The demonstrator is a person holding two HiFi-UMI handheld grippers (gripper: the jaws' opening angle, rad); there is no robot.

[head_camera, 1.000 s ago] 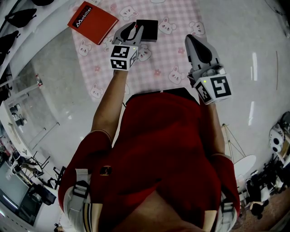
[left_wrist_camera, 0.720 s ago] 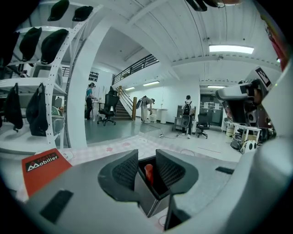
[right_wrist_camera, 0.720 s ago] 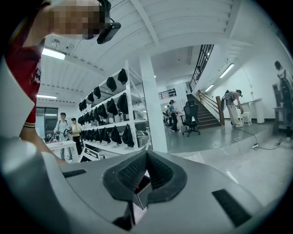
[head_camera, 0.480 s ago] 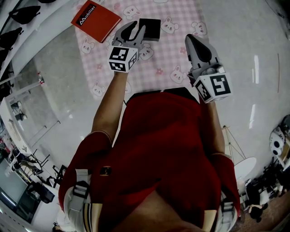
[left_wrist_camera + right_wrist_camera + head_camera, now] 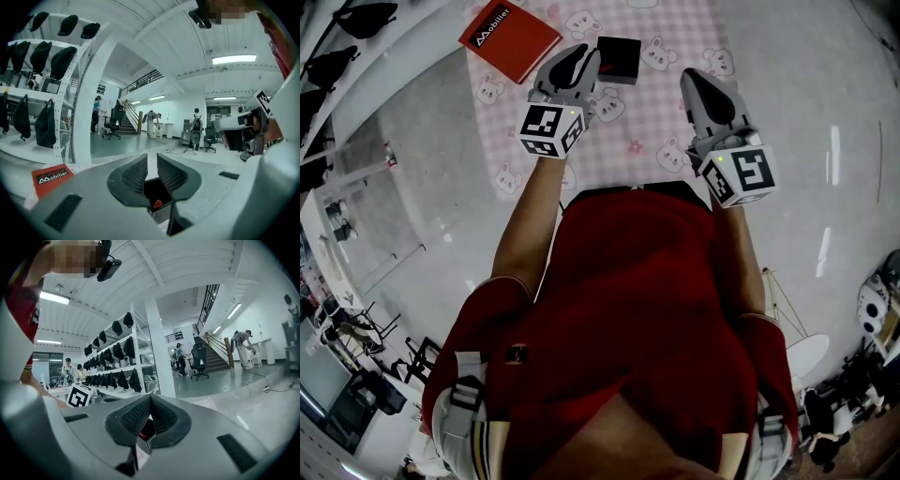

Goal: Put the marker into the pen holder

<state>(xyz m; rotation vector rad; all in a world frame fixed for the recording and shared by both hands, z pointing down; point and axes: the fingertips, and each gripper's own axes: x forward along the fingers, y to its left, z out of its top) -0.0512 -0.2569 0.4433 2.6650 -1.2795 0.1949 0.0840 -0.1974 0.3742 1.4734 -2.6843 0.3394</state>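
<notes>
A black square pen holder stands on the pink checked mat. My left gripper hovers at the holder's left edge with a narrow gap between its jaws and nothing in them. In the left gripper view the holder sits just beyond that gripper, and a small red marker tip shows inside it. My right gripper is held to the right of the holder, shut and empty. Through the right gripper a dark box with a red spot shows.
A red notebook lies at the mat's far left corner, also in the left gripper view. The mat lies on a glossy grey table. Shelves with dark bags and several people stand in the room behind.
The head view has shifted a little, so mat and notebook sit slightly higher and to the right. Both grippers keep nearly the same places beside the holder.
</notes>
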